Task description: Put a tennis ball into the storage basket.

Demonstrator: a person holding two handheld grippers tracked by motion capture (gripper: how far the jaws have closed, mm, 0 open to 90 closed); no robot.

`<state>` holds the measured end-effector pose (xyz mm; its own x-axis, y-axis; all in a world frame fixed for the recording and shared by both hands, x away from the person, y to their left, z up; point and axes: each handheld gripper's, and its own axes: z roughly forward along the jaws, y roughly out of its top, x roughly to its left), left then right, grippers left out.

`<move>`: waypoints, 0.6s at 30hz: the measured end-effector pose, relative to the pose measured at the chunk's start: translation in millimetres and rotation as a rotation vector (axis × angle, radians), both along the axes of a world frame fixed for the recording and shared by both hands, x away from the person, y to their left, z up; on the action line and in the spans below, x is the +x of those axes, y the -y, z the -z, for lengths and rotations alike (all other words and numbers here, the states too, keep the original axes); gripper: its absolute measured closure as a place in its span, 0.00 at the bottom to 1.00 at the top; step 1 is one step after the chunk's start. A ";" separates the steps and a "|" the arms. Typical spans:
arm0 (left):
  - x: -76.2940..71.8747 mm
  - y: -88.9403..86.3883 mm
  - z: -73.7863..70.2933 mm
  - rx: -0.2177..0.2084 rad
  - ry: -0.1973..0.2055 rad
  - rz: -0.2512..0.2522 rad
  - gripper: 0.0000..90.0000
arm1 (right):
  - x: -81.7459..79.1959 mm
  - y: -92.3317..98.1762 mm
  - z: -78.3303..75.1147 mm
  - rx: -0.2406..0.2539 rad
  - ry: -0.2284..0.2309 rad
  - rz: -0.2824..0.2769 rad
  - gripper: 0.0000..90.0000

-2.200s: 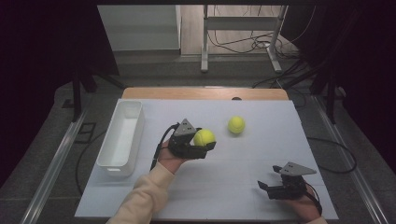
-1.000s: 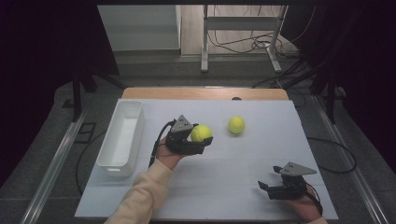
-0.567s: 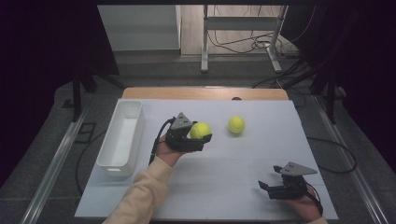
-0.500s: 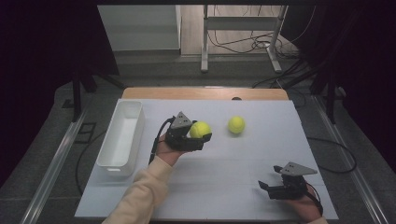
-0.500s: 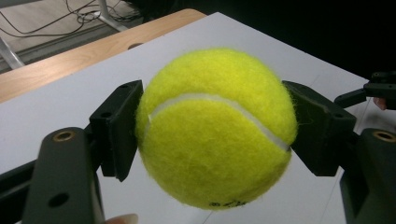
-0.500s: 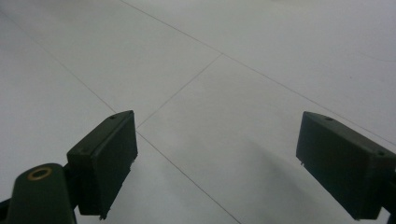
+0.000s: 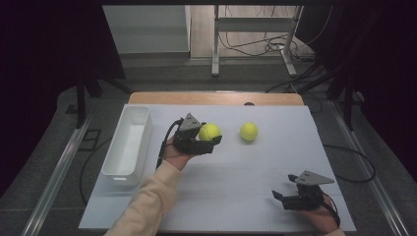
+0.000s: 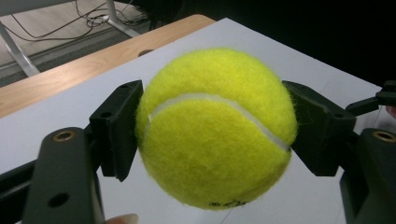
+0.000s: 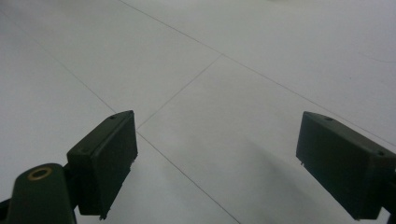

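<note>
My left gripper [image 7: 210,140] is shut on a yellow-green tennis ball [image 7: 210,132], held above the white table near its middle. In the left gripper view the ball [image 8: 215,127] sits squeezed between the two black pads [image 8: 119,125], with the gripper's midpoint [image 8: 219,126] on the ball. A second tennis ball [image 7: 249,131] lies on the table just right of the held one. My right gripper [image 7: 279,197] rests low at the near right of the table. Its jaws stand wide apart over bare white surface, the midpoint [image 9: 219,163] holding nothing.
A white rectangular bin [image 7: 129,143] stands along the left side of the table [image 7: 236,177]. A wooden strip [image 7: 216,98] runs along the far edge. Cables and metal stand legs [image 7: 215,44] are on the floor beyond. The right gripper's tip [image 8: 387,95] shows far right in the left gripper view.
My left gripper with the ball has drifted a little to the left and away, toward the far side. The right gripper and the loose ball have stayed put.
</note>
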<state>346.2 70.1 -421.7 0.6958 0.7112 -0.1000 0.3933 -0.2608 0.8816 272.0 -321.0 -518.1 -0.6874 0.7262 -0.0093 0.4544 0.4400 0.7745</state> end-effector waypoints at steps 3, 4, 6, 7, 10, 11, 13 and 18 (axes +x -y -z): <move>1.2 -3.1 -1.1 -0.002 -0.001 -0.011 0.29 | 0.2 0.2 0.1 0.001 0.000 0.000 0.14; 1.5 -4.0 -1.3 -0.003 0.000 -0.015 0.29 | 0.2 0.1 0.1 0.001 0.000 0.001 0.15; 2.6 -7.3 -1.8 -0.003 0.000 -0.025 0.29 | 0.1 -0.1 0.0 0.001 -0.001 0.000 0.14; 3.0 -8.2 -2.0 -0.003 0.000 -0.028 0.29 | -0.1 -0.2 -0.1 -0.002 0.000 0.002 0.15; 4.3 -11.4 -2.6 -0.001 0.000 -0.038 0.29 | -0.1 -0.3 -0.1 0.000 -0.001 0.001 0.14; 4.9 -12.7 -3.0 0.002 0.000 -0.041 0.29 | 0.0 -0.3 0.0 0.001 -0.001 0.001 0.14; 7.4 -17.0 -4.2 0.006 0.001 -0.055 0.29 | 0.1 -0.4 0.0 0.001 -0.002 0.001 0.14; 10.4 -23.4 -6.1 0.009 0.002 -0.075 0.29 | 0.2 -0.1 0.0 0.002 -0.002 0.002 0.15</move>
